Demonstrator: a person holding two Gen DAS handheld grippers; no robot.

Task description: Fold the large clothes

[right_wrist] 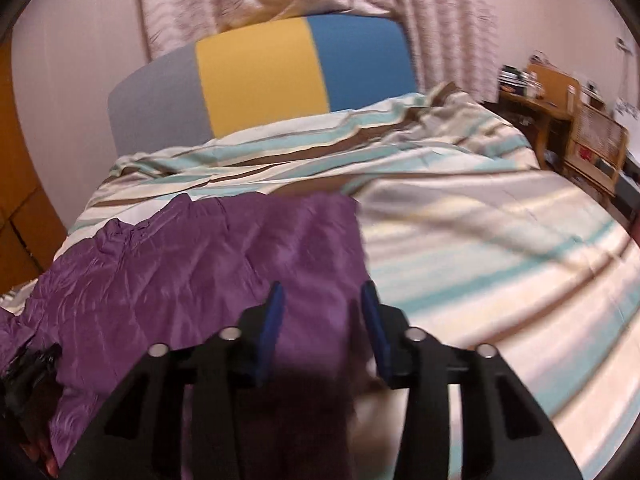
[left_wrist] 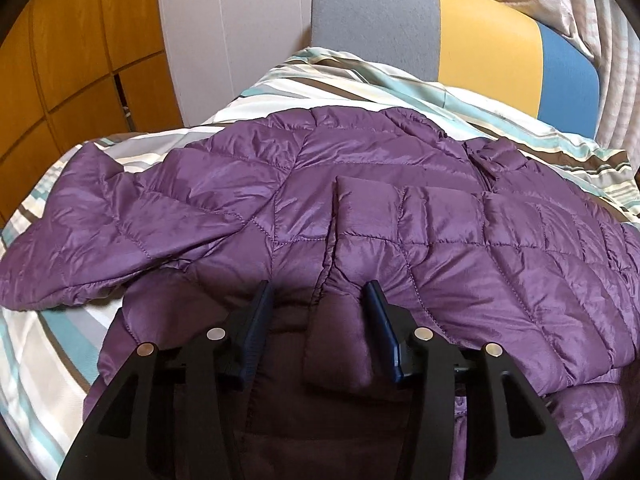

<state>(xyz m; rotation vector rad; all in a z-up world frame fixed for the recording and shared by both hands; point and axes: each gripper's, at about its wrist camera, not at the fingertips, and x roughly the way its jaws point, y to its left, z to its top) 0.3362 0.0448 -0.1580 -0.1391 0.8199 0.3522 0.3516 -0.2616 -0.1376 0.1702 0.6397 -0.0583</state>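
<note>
Beneath the open left hand-held gripper, purple jacket on bed.

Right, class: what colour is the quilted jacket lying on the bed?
Purple; the quilted jacket shows best in the left wrist view.

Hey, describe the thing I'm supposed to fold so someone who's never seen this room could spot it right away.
Find the bed with the grey, yellow and blue headboard and the striped duvet. Spread across that duvet lies the purple quilted puffer jacket, the only shiny, stitched, solid-coloured item there.
</note>
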